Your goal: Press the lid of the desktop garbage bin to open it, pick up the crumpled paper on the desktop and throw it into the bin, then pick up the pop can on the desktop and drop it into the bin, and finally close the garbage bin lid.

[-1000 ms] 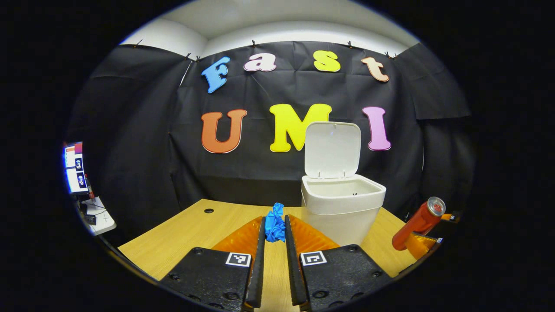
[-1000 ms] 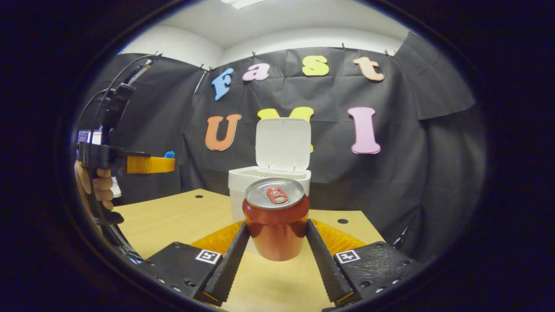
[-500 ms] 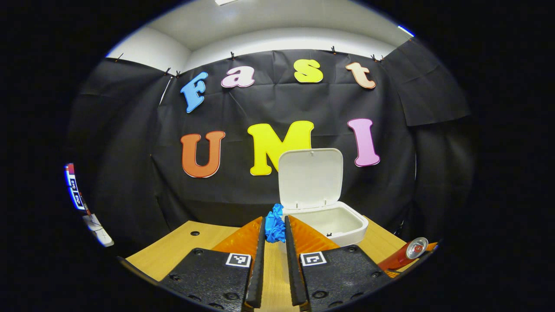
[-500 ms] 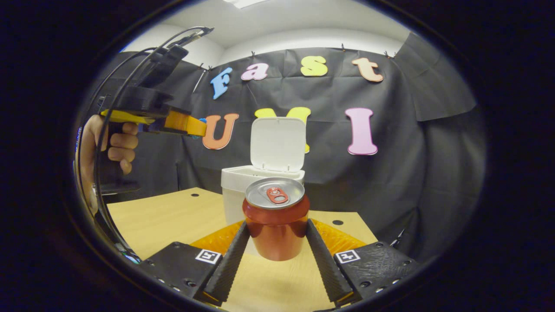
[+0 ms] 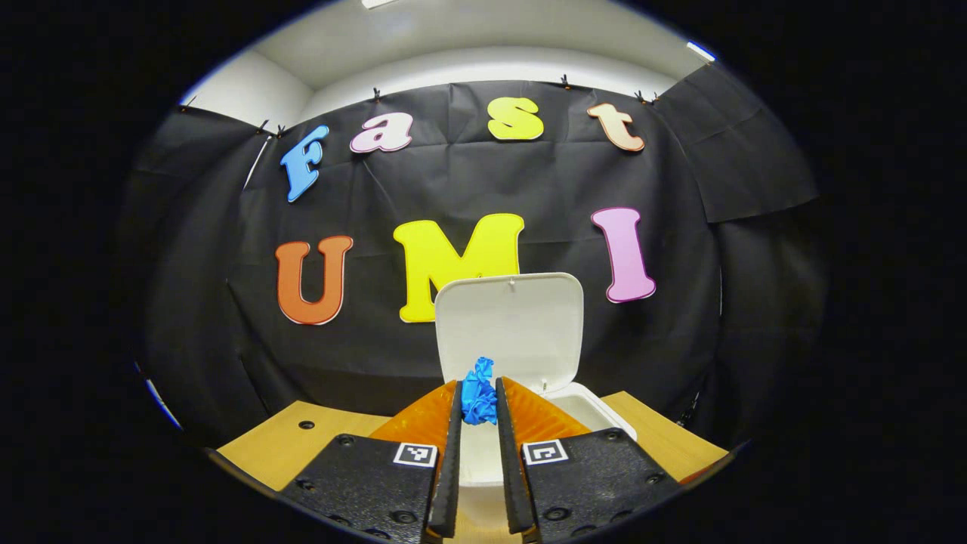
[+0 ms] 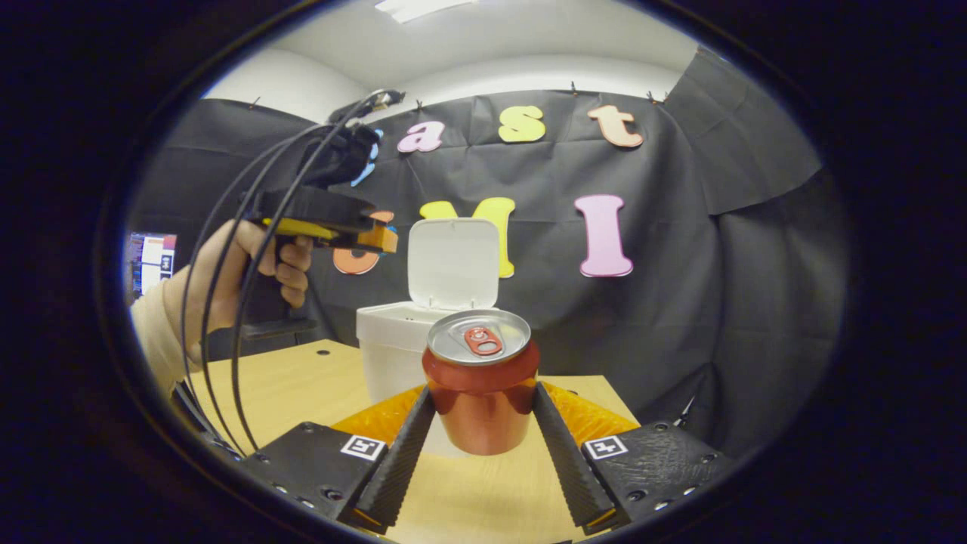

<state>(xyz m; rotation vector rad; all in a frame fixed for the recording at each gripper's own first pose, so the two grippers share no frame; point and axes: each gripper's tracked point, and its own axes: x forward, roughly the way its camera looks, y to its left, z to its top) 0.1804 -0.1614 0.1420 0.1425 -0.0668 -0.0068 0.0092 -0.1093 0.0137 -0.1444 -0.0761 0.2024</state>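
Item: we are holding the left gripper [image 5: 477, 412] closed on the blue paper [image 5: 477, 391], over the bin [image 5: 597, 412], ready for dropping.

Item: we are pinching the can [image 6: 481, 393] upright in the right gripper [image 6: 483, 423], off the table [image 6: 302, 385], awaiting its turn.

Beyond: the lid [image 6: 453, 264] is standing open.

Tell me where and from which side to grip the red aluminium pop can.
Grip the red aluminium pop can across its round side wall, about mid-height, coming in level from the side. It stands upright with its silver pull-tab top up, so the curved wall gives two opposite faces. The right gripper already holds it this way, a finger pressing on each side.
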